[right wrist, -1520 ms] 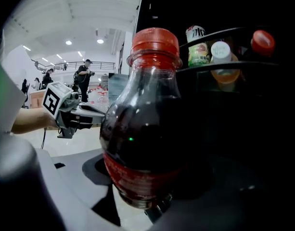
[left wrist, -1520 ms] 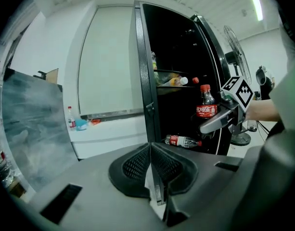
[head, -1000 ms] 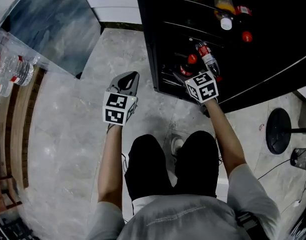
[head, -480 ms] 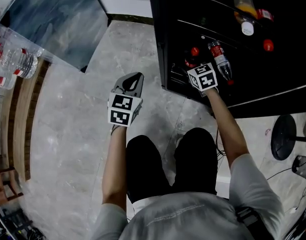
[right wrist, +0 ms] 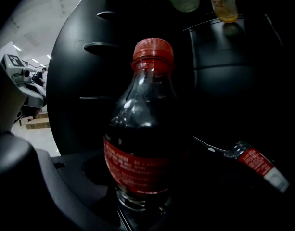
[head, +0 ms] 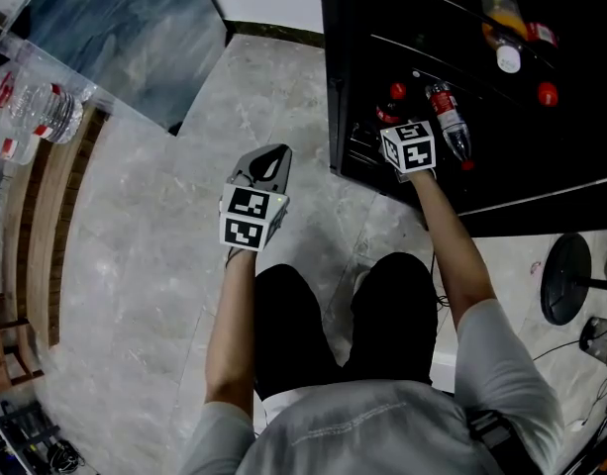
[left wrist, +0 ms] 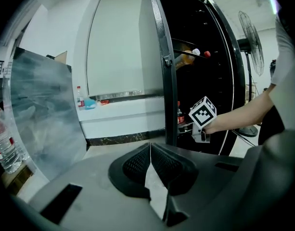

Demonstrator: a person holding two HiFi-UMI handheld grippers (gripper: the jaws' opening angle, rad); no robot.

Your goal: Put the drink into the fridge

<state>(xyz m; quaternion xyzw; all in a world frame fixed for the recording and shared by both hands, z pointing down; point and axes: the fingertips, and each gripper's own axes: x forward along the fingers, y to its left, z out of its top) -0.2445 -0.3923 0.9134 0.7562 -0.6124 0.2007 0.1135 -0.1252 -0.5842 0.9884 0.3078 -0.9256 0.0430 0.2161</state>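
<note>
Nearest in, the left gripper (head: 266, 161) is hanging idle over the floor, its jaws pressed together on nothing. Further out, the right gripper (right wrist: 137, 208) is clamping the base of the cola bottle (right wrist: 146, 129), which is standing upright just inside the open fridge (head: 330, 77). Best play, I'd say: setting it down level, clear of the lying bottle (right wrist: 257, 163) beyond, before letting go.

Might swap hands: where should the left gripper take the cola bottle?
Grip the dark plastic cola bottle with a red cap round its body just above the label, coming level from the left: it stands upright, and the right gripper holds its base.
</note>
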